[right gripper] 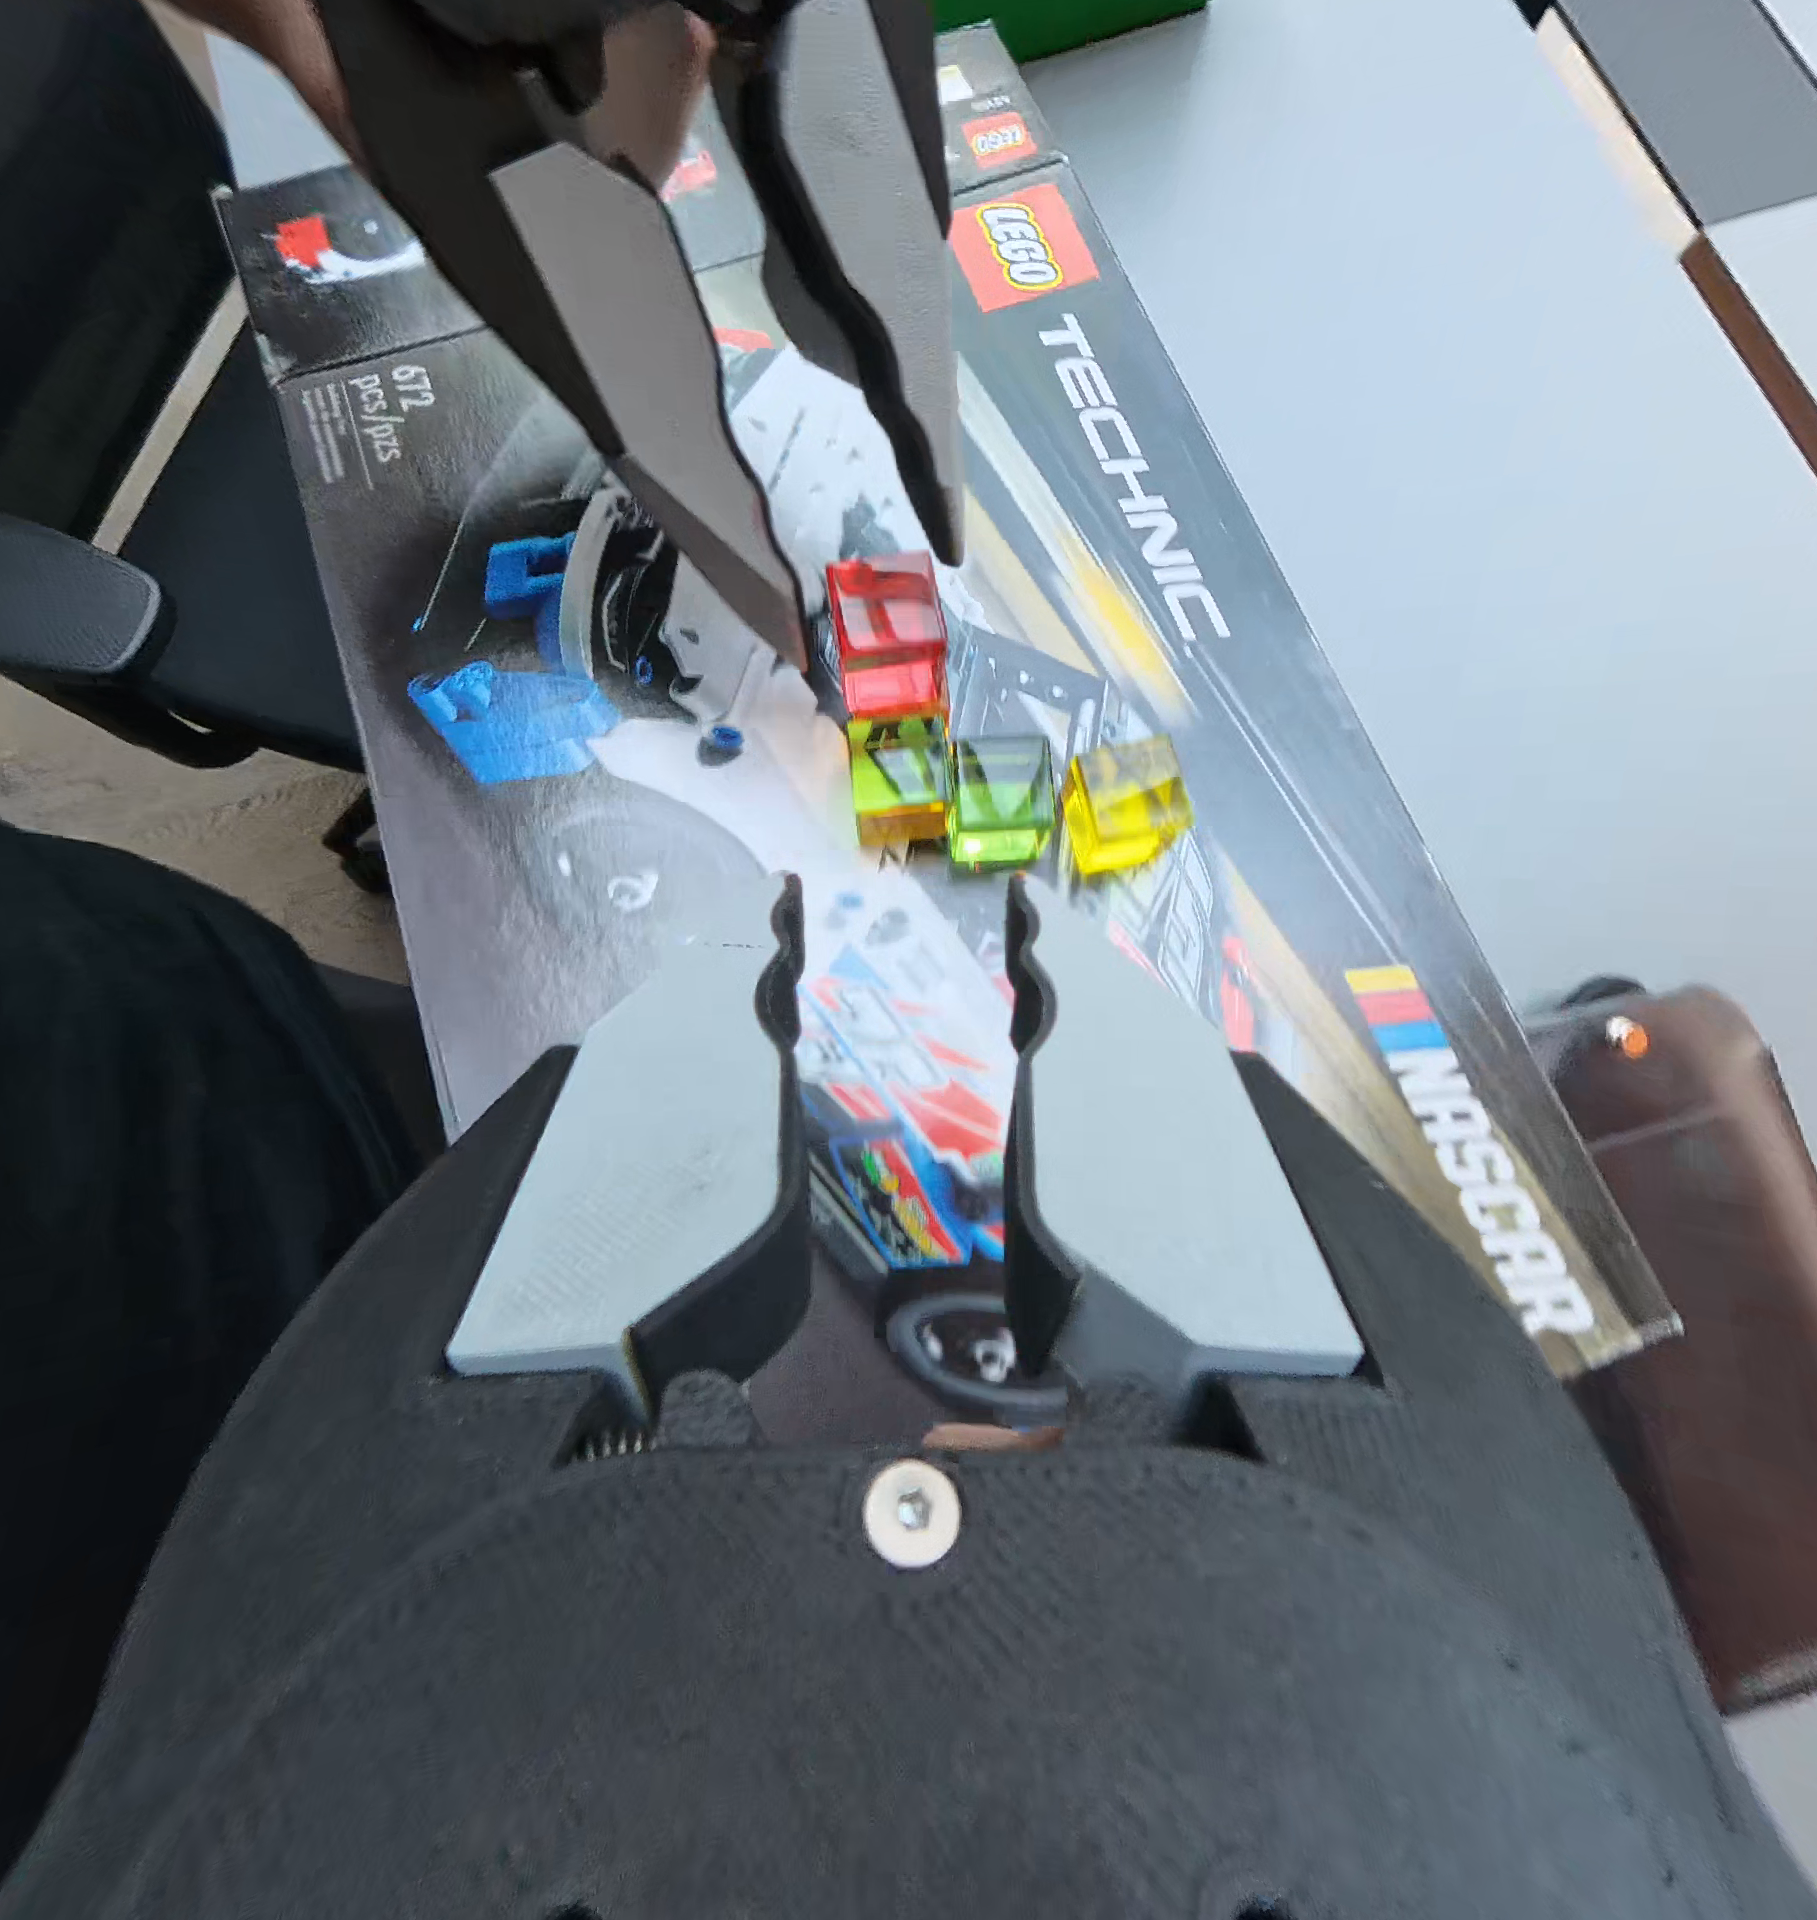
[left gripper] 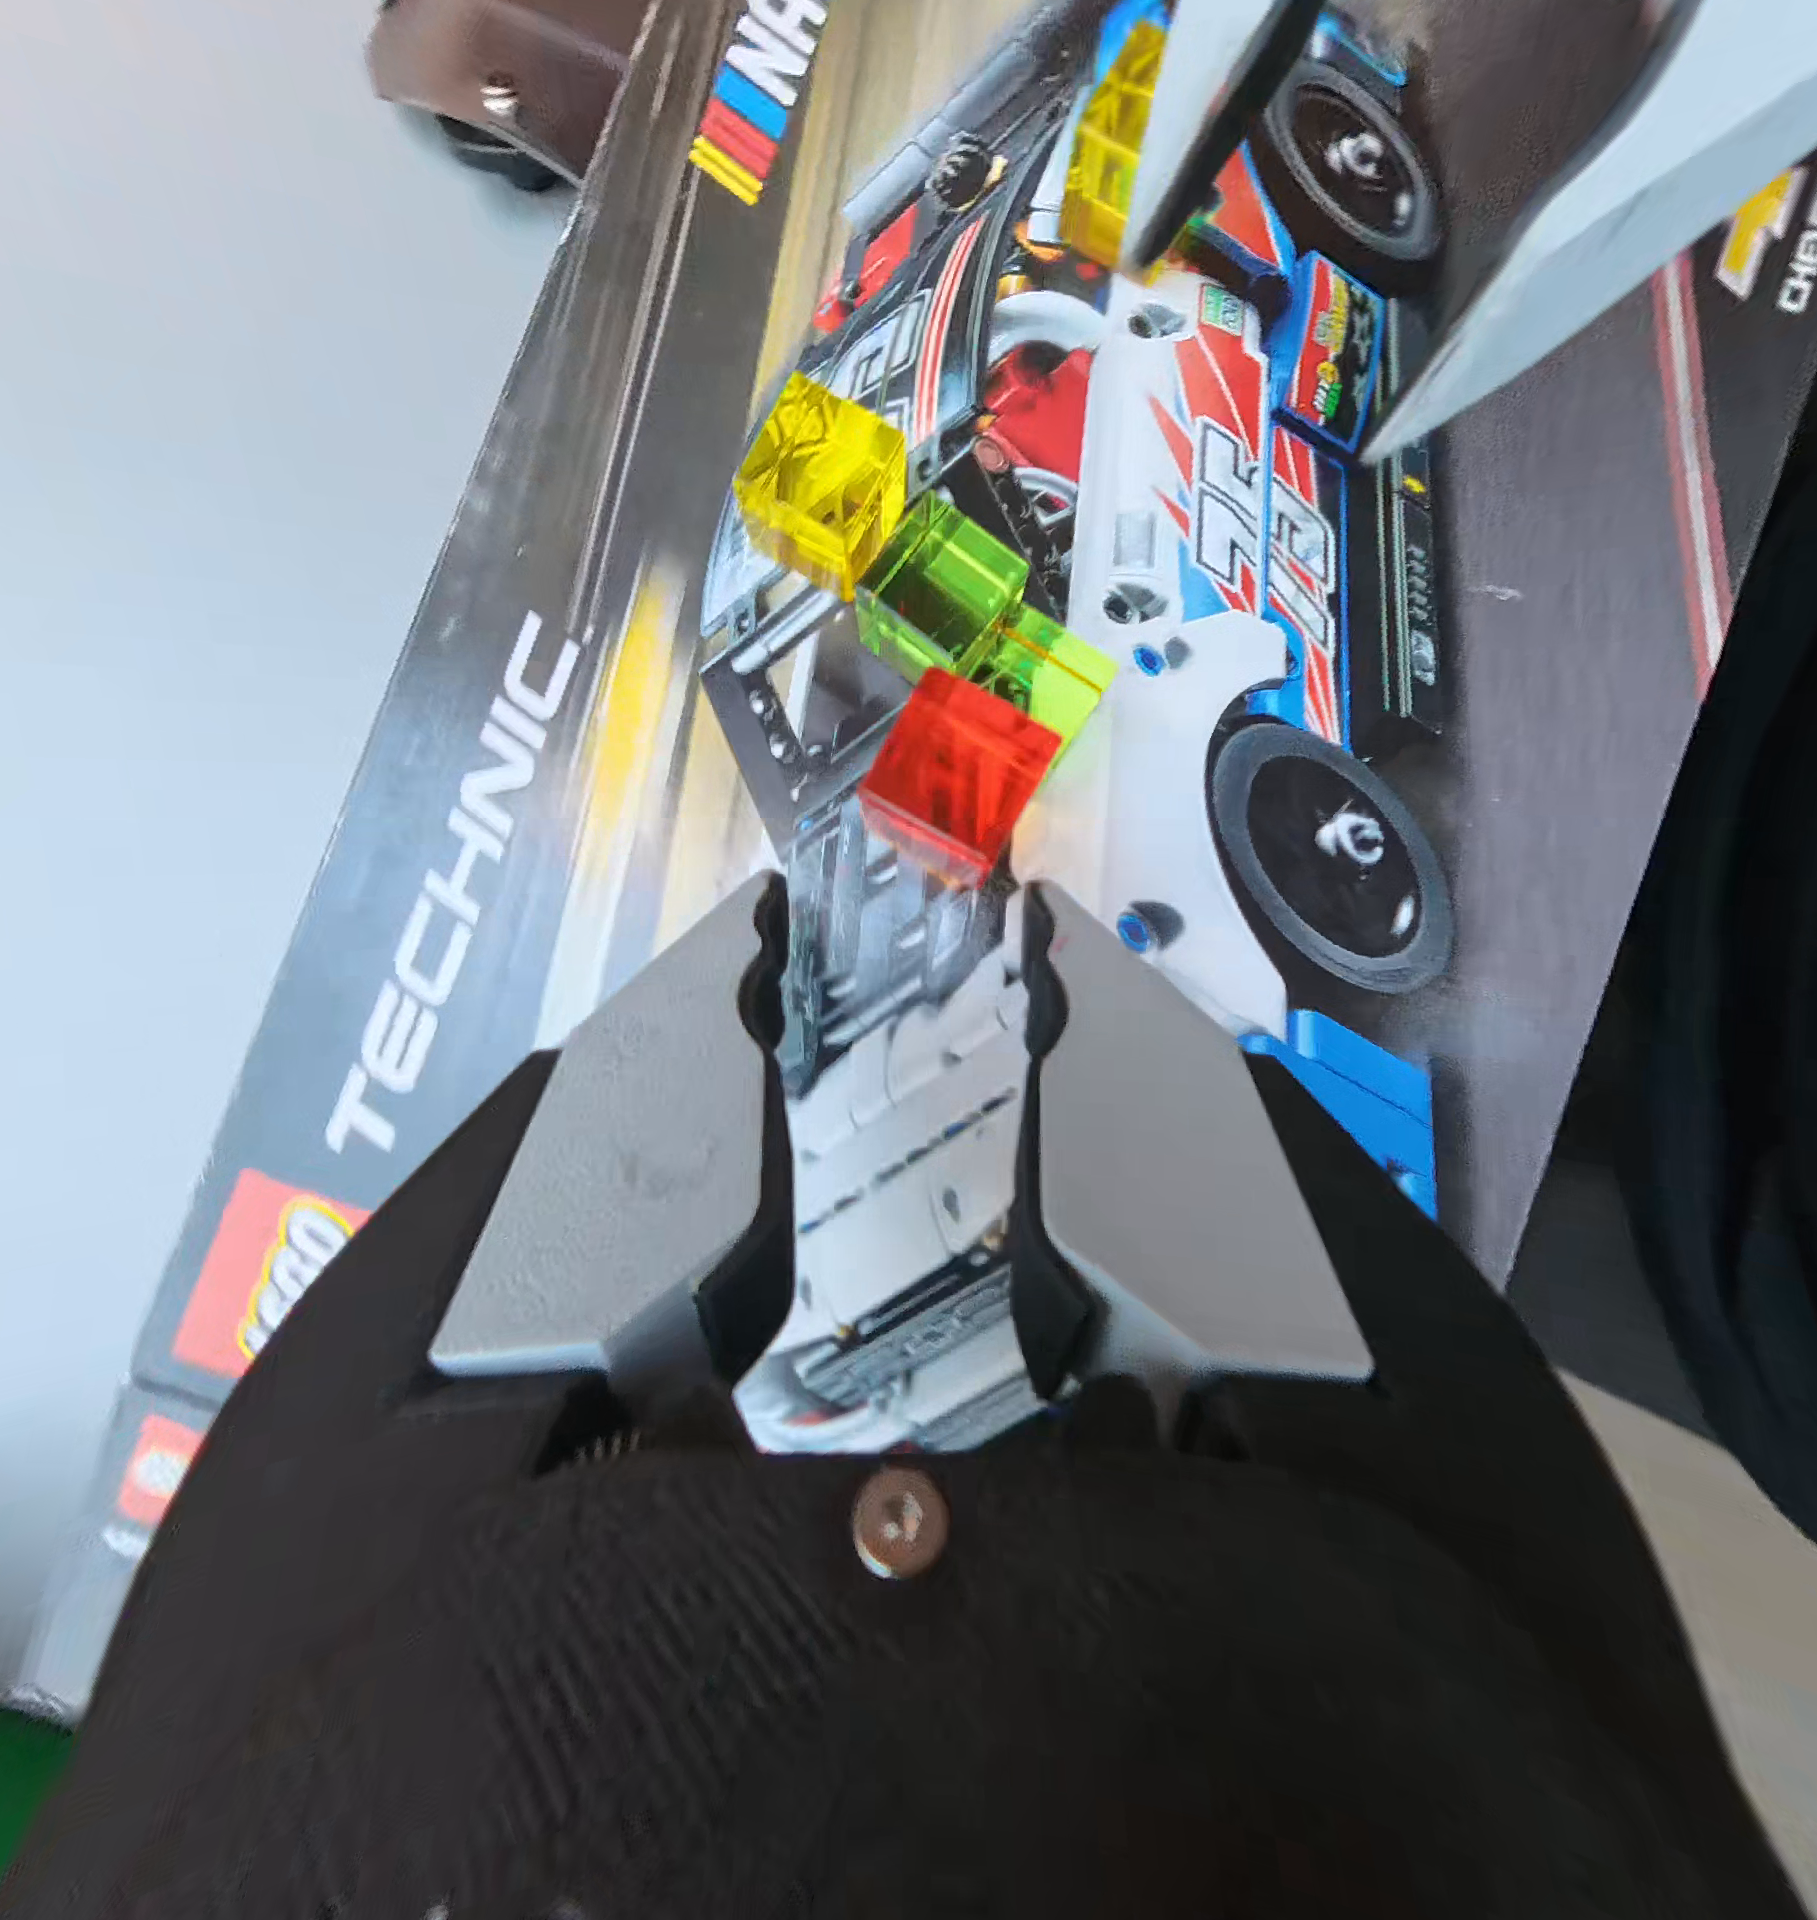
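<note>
The left gripper (left gripper: 899,914) hangs released, empty, just short of a translucent red plastic cube (left gripper: 961,779). The right gripper (right gripper: 899,904) is likewise spread and empty, near two green cubes (right gripper: 999,800) and a yellow cube (right gripper: 1127,805). All rest on a glossy printed cardboard box (right gripper: 1247,727) on the grey surface (right gripper: 1403,416). The cubes look light, stiff and slick; opposite flat faces seem best to pinch.

Toy box (right gripper: 1247,665) on grey table (right gripper: 1455,416)
</note>
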A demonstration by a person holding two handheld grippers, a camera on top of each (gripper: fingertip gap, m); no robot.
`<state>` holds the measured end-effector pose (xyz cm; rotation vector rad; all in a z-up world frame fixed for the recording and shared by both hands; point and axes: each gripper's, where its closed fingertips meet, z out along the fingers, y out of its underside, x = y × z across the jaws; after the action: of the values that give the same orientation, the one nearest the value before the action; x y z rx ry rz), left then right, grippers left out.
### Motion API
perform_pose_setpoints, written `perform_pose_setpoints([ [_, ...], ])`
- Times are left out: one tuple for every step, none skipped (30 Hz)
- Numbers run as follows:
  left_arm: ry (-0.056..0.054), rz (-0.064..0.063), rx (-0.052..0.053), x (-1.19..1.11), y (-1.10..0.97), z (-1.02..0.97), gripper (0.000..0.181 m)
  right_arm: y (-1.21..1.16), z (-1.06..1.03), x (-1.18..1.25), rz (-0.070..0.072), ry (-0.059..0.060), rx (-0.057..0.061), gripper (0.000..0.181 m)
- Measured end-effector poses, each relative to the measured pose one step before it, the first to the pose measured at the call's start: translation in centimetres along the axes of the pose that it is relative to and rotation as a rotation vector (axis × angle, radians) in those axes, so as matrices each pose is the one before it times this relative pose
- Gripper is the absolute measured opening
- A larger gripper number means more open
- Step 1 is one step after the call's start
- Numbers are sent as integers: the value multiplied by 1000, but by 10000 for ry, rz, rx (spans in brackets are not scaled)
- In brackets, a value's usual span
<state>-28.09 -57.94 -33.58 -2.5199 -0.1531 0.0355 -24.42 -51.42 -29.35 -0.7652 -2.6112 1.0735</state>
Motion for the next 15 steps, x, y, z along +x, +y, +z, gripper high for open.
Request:
perform_pose_setpoints([
  [248, 279, -143, -32, -290, 268, 43, 515, -830, 80, 129, 137, 35, 36],
  [312, 262, -86, 122, -314, 222, 42, 516, -763, 186, 123, 185, 11, 36],
  [348, 246, -39, 253, -332, 181, 42, 453, -716, 242, 136, 196, 32, 36],
  [343, 232, -14, 328, -316, 178, 41, 343, -654, 259, 158, 177, 77, 36],
  [284, 215, -59, 307, -160, 221, 40, 291, -581, 231, 178, 146, 77, 35],
  [118, 183, -164, 83, 69, 283, 38, 275, -492, 236, 172, 126, 48, 35],
  [-17, 168, -232, -70, 192, 317, 35, 255, -420, 236, 139, 127, 30, 35],
  [-100, 167, -181, -128, 155, 301, 33, 215, -349, 228, 107, 130, 27, 35],
  [-141, 149, -119, -168, 127, 279, 30, 153, -285, 193, 84, 116, 27, 35],
  [-112, 75, -98, -114, 117, 243, 29, 102, -243, 166, 70, 95, 22, 34],
  [-29, -4, -25, 19, 5, 149, 29, 50, -175, 133, 67, 71, 26, 34],
  [24, -47, 46, 95, -71, 47, 29, 17, -119, 78, 68, 35, 35, 34],
  [-9, -55, 23, 83, 0, -36, 29, -6, -56, 26, 64, 0, 23, 34],
  [-51, -48, -61, 33, 167, -89, 28, 3, -10, 9, 38, -10, 8, 34],
  [-62, -43, -57, 33, 239, -129, 28, -2, 46, 4, -2, -3, 0, 34],
])
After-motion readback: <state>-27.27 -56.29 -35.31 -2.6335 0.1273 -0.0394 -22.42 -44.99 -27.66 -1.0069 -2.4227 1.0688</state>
